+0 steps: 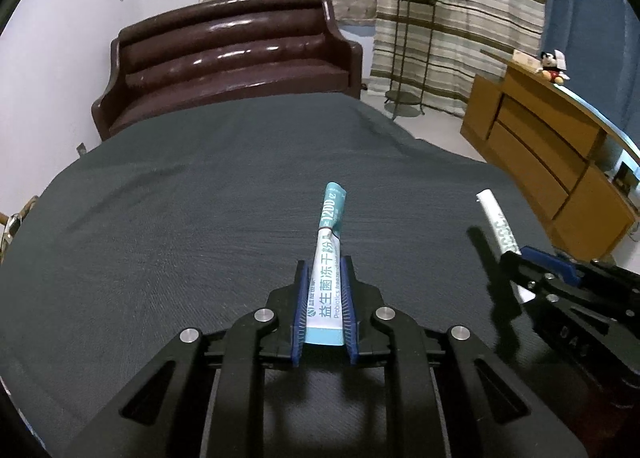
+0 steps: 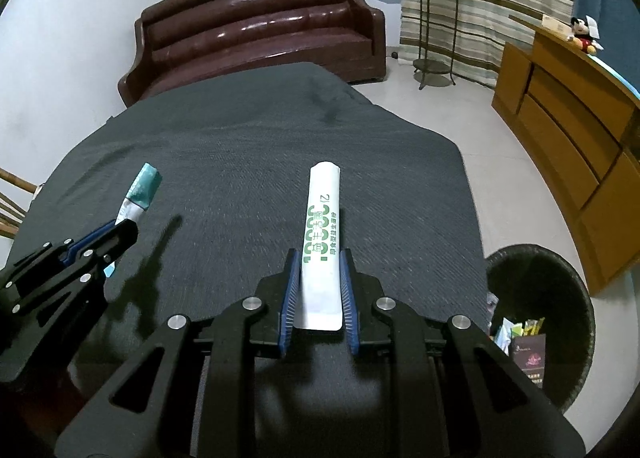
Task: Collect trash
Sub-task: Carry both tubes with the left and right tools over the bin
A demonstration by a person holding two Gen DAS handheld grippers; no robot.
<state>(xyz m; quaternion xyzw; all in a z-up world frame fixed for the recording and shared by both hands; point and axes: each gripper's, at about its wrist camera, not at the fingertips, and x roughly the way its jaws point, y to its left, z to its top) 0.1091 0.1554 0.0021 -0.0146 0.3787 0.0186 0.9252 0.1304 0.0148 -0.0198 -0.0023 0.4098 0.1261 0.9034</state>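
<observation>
Left tool [image 1: 324,294] clamps teal sachet [image 1: 329,258] near its base; right tool [image 2: 318,290] likewise grips white sachet [image 2: 322,242]. Both light, floppy (foil slippery); bin [image 2: 576,290] right of right tool.

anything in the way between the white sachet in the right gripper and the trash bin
Nothing visible. The right gripper holds the white sachet above the dark cloth; the trash bin stands open on the floor just to its right, past the cloth's edge.
</observation>
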